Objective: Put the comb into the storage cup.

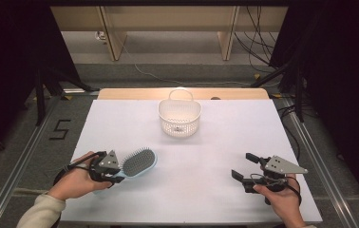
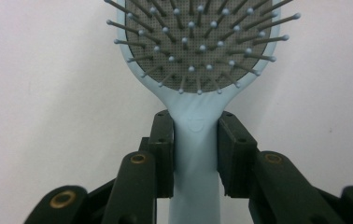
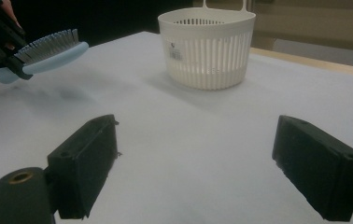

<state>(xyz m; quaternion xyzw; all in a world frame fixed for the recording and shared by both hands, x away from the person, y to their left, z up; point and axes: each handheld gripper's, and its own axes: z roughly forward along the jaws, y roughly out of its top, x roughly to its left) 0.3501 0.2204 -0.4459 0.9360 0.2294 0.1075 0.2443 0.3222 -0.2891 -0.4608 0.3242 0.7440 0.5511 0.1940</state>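
Looking down from the high view, we see the left gripper (image 1: 116, 175) clamped on the handle of the light blue hairbrush (image 1: 138, 163), whose bristles face up near the left front part of the white table (image 1: 215, 156). In the left gripper view both black pads press the narrow handle from its two sides, and in the right gripper view the brush is lifted a little above the surface. We see the right gripper (image 1: 244, 166) with its jaws wide apart and nothing between them, well apart from the white basket (image 1: 180, 117) at the far middle
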